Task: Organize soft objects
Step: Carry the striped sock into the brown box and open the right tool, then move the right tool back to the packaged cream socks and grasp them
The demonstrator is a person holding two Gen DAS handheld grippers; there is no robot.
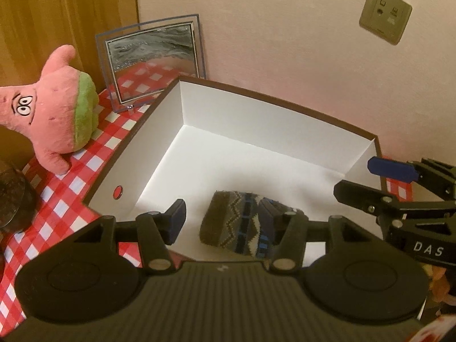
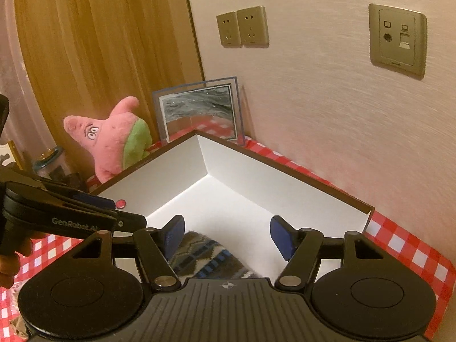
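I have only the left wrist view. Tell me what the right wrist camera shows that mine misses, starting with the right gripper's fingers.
Observer: The right gripper has both blue pads spread apart, with nothing pressed between them.
Operator: Report where the sock sits relative to those pads.
Observer: The patterned sock lies on the floor of the white box, below the open pads and nearer the left one.
Operator: Say what stands beside the pink plush; my view cuts that off.
Observer: A glass jar with a bluish lid stands to the left of the pink starfish plush, against the wooden panel.
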